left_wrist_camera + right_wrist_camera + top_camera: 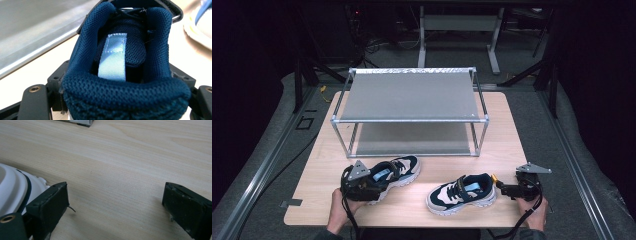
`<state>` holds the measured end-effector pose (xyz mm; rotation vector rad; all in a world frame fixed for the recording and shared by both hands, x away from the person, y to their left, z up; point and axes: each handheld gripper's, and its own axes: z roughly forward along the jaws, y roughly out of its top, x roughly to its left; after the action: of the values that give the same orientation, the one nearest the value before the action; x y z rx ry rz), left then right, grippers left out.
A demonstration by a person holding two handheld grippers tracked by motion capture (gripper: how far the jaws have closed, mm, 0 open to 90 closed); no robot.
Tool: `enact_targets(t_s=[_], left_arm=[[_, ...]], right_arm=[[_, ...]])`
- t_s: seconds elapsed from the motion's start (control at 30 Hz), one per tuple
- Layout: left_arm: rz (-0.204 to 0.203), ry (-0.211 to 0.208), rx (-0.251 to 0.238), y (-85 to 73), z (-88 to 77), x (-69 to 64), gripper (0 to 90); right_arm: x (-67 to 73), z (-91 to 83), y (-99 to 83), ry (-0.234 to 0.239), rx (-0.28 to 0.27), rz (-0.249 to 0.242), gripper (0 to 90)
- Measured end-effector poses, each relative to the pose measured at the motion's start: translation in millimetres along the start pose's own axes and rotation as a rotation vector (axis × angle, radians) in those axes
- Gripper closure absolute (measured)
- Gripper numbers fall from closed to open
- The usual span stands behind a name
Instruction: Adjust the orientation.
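At the left of the tabletop (317,165), the left tool (362,186) is held at the heel of the left shoe (396,171), which lies toward the front edge, below the metal rack (409,112). In the left gripper view, the padded navy collar (125,93) is seen between the jaws; whether the pads press on it cannot be told. Further right, the second shoe (462,193) rests on the tabletop. Just beside its heel, the right tool (503,188) is held with jaws spread wide, bare wood between them.
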<state>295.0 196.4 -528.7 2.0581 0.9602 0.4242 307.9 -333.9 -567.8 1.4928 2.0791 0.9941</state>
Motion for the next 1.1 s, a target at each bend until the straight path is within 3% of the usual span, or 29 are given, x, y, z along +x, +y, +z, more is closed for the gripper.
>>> enact_targets(t_s=[0.13, 0.2, 0.3, 0.47, 0.6, 0.7, 1.1], left_arm=[[-0.070, 0.068, -0.027, -2.6, -7.2, -12.0, 23.2], [-0.084, 0.106, -0.032, -6.7, -6.9, -19.8, 22.7], [-0.116, 0.117, -0.022, -15.3, -2.1, -24.2, 21.5], [-0.122, 0.108, -0.022, -19.9, -0.7, -25.4, 16.6], [-0.111, 0.129, -0.031, -17.5, -1.5, -27.7, 11.3], [-0.124, 0.141, -0.038, -16.9, 0.3, -27.1, 7.7], [-0.133, 0.151, -0.052, -25.4, 10.9, -29.9, 15.3]], right_arm=[[0.0, 0.0, 0.0, -0.001, 0.000, 0.000, 6.4], [0.0, 0.0, 0.0, -0.001, -0.001, 0.001, 6.4], [0.1, 0.0, 0.0, -0.001, 0.000, 0.000, 6.3], [0.1, -0.1, 0.0, 0.001, 0.000, -0.001, 6.3], [0.0, 0.0, 0.0, 0.000, -0.001, 0.000, 6.3], [0.1, 0.0, 0.1, 0.001, 0.001, 0.000, 6.3], [0.3, 0.4, 0.2, 0.002, 0.005, -0.003, 6.5]])
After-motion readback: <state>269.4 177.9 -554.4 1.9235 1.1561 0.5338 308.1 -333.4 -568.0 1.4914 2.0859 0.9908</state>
